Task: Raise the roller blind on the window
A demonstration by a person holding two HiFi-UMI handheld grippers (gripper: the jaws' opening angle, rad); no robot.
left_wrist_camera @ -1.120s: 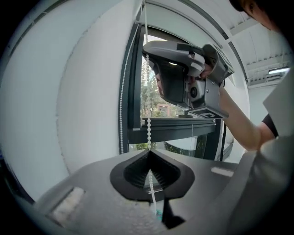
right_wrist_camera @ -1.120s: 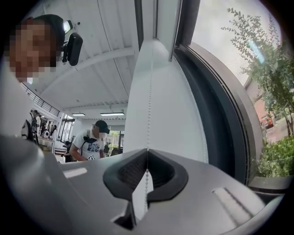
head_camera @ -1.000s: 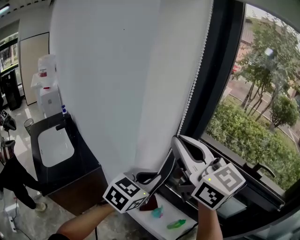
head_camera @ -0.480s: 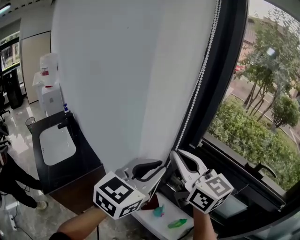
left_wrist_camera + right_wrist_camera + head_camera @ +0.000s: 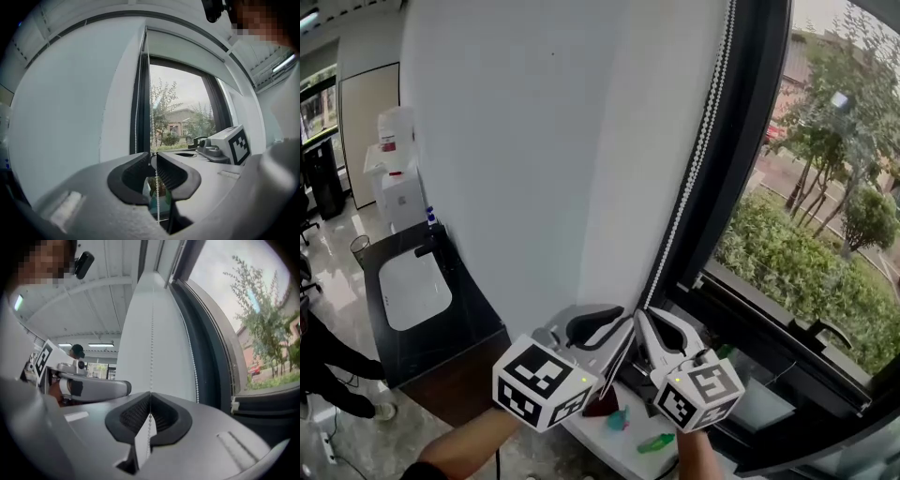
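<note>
- The roller blind (image 5: 553, 150) hangs as a broad white sheet from the 11 o'clock corner of the head view down past the middle, so most of the raising is still to do. Whether its hem has climbed since the earlier frame I cannot tell.
- The left hand-held gripper (image 5: 153, 155) sits at 6 o'clock in the head view. Its jaws have just been opening and now stand slightly spread. The bead chain (image 5: 156, 197) runs through the gap between them, and the pads do not press on it.
- Against the frame of a second ago, this hand-held gripper has come up the chain from a lower spot. It looks freed to take a fresh hold higher up.
- The chain slants from 1 o'clock down to the two hand-held grippers, along the blind's right edge and beside the dark frame.
- The right hand-held gripper (image 5: 150, 393), just to the 3 o'clock side of the left one, has its jaws pressed together on the chain, pinching it at the tips.
- A second ago it was higher, and it has since sunk to sit level with its partner. That looks like one downward haul nearly spent, so the pull is being passed hand over hand.
- The window (image 5: 806, 225) fills the 3 o'clock side, with trees and a hedge beyond the glass.
</note>
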